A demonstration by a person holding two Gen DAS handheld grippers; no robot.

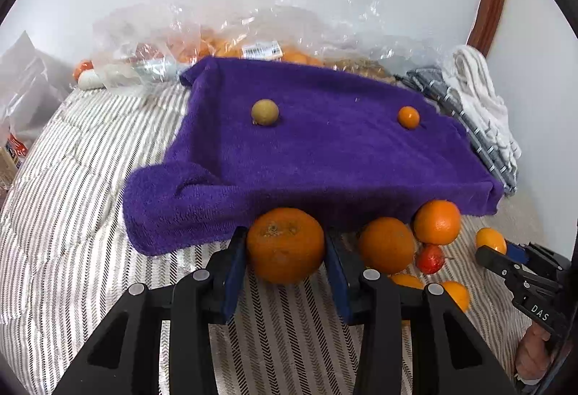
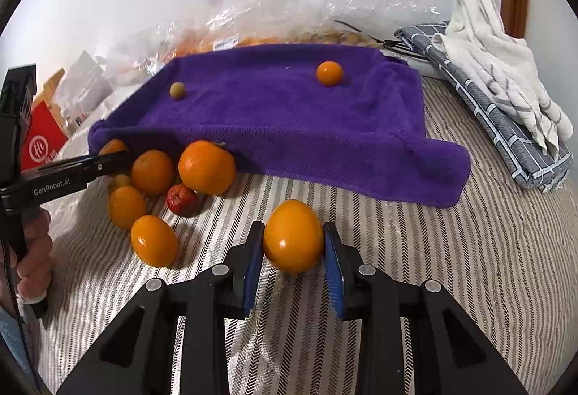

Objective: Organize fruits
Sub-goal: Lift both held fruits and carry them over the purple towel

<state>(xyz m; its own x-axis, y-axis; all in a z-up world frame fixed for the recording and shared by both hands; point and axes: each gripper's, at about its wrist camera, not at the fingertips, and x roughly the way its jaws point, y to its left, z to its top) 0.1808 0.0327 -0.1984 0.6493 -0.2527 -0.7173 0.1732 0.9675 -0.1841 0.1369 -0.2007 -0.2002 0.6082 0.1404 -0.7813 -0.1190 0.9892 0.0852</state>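
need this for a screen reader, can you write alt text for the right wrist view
The right gripper closes on a smooth orange fruit on a striped bedcover. Beyond it lies a purple towel carrying a small orange fruit and a small greenish one. To the left, a cluster of oranges sits beside the left gripper.

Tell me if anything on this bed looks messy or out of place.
The purple towel is askew, its near corner bunched and folded over. Loose oranges and a small red fruit huddle at its edge. Only two small fruits sit on it.
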